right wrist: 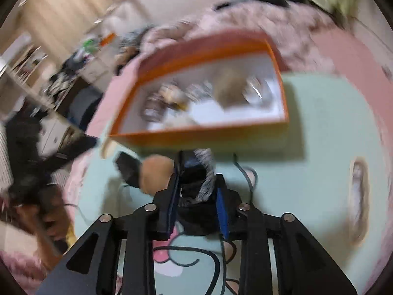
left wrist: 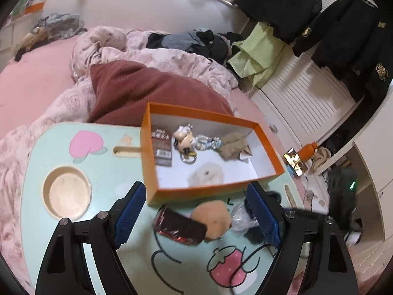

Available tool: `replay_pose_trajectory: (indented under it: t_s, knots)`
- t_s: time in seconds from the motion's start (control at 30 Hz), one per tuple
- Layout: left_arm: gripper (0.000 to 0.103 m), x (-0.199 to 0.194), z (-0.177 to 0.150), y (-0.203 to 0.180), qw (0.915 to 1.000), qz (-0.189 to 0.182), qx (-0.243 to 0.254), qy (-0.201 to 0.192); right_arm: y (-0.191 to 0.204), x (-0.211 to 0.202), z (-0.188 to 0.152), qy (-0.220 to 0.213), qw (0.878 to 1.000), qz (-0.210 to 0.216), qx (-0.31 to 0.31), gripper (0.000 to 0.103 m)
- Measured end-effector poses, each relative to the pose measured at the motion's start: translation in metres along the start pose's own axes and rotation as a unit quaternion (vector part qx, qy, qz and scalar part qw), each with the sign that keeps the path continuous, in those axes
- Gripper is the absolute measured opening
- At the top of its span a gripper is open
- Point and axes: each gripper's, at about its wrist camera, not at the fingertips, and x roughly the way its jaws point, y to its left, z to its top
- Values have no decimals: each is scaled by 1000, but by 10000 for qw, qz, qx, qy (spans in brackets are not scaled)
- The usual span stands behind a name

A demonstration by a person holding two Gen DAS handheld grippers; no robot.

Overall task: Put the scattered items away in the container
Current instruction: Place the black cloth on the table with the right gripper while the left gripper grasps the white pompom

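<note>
An orange box (left wrist: 213, 191) with a white inside stands on the mint-green lap table (left wrist: 103, 172). It holds a small figurine (left wrist: 184, 140), a dark packet (left wrist: 162, 150), a tan fuzzy piece (left wrist: 232, 147) and a white fluffy ball (left wrist: 206, 174). In front of it lie a dark red pouch (left wrist: 179, 226), a round tan plush (left wrist: 212, 217) and a clear plastic-wrapped dark item (left wrist: 242, 215). My left gripper (left wrist: 195, 189) hangs open above these. The right wrist view is blurred. There my right gripper (right wrist: 199, 169) is shut on a black and grey fluffy item (right wrist: 196, 191), just short of the box (right wrist: 196, 135).
The table stands on a bed with a pink quilt (left wrist: 172, 56) and a dark red pillow (left wrist: 152, 91). It has a round cup recess (left wrist: 66, 191) at the left. Clothes hang over white slatted doors (left wrist: 307, 98) at the right. A dark cable (right wrist: 248, 177) crosses the table.
</note>
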Motion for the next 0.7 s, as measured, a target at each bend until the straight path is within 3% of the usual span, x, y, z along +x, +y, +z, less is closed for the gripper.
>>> replay_pose_trajectory:
  t_s: [0.1,0.23,0.4,0.5,0.6,0.7]
  knots:
    - [84,10,16,-11,9997,-20,64,243,-6,6,-9,-121,9996,95,246,62]
    - [84,40,38,-20,9939,518,-53,968,1,-12,-14,-698,9964,-470,-59,63]
    - [84,66,51,-40,9912,493,302,1191,-5,-42,-12,-1409,9897,-242,-76,74]
    - [80,86,51,-47,9864,776,467,1374,-11,-46,-12,-1468,9891,-137,61,74]
    - [71,108,46,-50,9789,793,598,1787,-16,-44,-13,-1409,9898,-114,150,74]
    - [71,125,43,-47,9713,860,637,2126,-21,-40,-14,-1328,9908,-43,246,74]
